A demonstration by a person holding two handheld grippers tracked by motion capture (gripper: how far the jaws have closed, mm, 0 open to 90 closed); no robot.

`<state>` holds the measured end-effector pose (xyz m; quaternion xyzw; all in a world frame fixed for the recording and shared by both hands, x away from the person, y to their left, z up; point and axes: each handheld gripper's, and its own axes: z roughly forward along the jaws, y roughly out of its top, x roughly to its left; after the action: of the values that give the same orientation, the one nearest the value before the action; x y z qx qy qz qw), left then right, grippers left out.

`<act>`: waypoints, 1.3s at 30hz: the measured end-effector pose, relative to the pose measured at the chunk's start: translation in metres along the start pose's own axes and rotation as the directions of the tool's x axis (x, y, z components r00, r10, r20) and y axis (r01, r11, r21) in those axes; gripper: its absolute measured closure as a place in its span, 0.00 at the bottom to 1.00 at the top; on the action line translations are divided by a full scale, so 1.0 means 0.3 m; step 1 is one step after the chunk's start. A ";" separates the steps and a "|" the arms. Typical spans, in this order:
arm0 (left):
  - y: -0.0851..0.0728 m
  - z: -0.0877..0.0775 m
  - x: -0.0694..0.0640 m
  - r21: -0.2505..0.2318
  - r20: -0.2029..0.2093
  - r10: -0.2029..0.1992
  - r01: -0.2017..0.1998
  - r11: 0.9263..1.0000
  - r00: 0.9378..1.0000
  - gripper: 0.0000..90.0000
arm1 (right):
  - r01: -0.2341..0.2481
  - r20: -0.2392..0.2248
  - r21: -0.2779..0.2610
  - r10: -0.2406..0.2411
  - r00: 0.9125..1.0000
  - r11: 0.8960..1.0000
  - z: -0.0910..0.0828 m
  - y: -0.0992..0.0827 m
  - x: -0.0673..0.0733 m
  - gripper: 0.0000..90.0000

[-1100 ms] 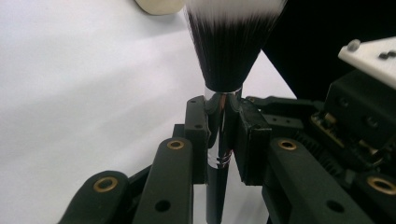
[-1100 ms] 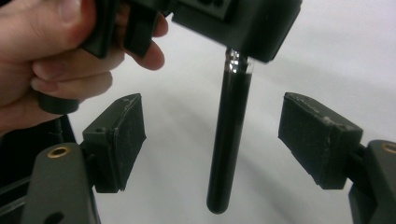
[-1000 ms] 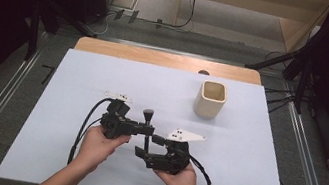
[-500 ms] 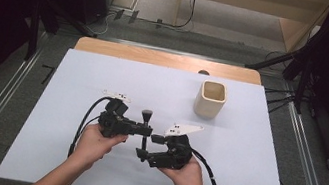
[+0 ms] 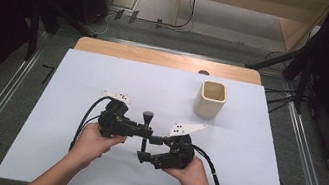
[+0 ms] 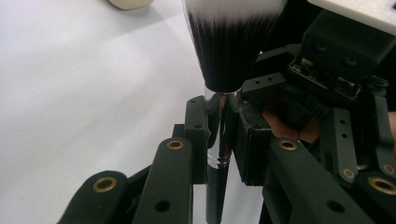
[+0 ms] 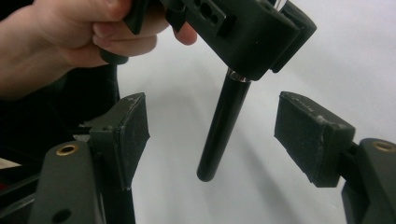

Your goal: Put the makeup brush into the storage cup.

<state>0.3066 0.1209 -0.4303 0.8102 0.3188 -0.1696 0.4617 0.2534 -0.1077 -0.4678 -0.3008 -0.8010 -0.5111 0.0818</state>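
Hands sit near the worktop's [image 5: 65, 157] front edge. Left tongs [image 6: 219, 140] clamp a makeup brush [image 6: 224, 46] at its silver collar; right tongs [image 7: 212, 135] stand wide around its handle, untouching. Beyond lies bare sheet, then a cream cup [image 5: 211, 99] toward the far edge.

The left gripper [image 5: 146, 131] and right gripper [image 5: 149, 148] meet near the front middle of the mat [image 5: 78, 78], the right one just nearer the person. The brush [image 5: 144, 135] stands between them, its handle hanging down between the right gripper's pads [image 7: 130, 130]. The cup [image 5: 211, 99] sits well beyond and to the right of both.
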 end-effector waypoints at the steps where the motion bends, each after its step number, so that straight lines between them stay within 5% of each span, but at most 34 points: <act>1: -0.001 -0.002 0.002 -0.006 0.018 0.004 -0.004 1.000 1.000 0.86 | -0.006 -0.018 -0.009 0.006 1.000 1.000 0.001 -0.003 -0.003 0.30; 7: -0.002 -0.009 0.004 -0.003 0.070 0.049 -0.049 0.999 0.996 0.86 | -0.025 -0.045 -0.032 0.024 0.999 0.999 -0.004 -0.012 -0.005 0.32; 13: -0.002 -0.010 0.010 -0.021 0.119 0.044 -0.041 0.999 0.992 0.86 | -0.061 -0.088 -0.068 0.055 0.995 0.996 -0.007 -0.026 -0.018 0.39; 23: -0.006 0.001 0.006 -0.022 0.139 0.053 -0.050 0.998 0.989 0.86 | -0.099 -0.094 -0.114 0.088 0.992 0.989 0.002 -0.036 -0.017 0.55; 39: -0.010 0.010 0.003 -0.018 0.141 0.053 -0.051 0.999 0.989 0.86 | -0.137 -0.109 -0.113 0.125 0.986 0.984 -0.003 -0.036 -0.023 0.83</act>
<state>0.3052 0.1199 -0.4343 0.8010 0.2651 -0.2123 0.4930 0.2527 -0.1145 -0.4788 -0.3310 -0.7421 -0.5665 0.1375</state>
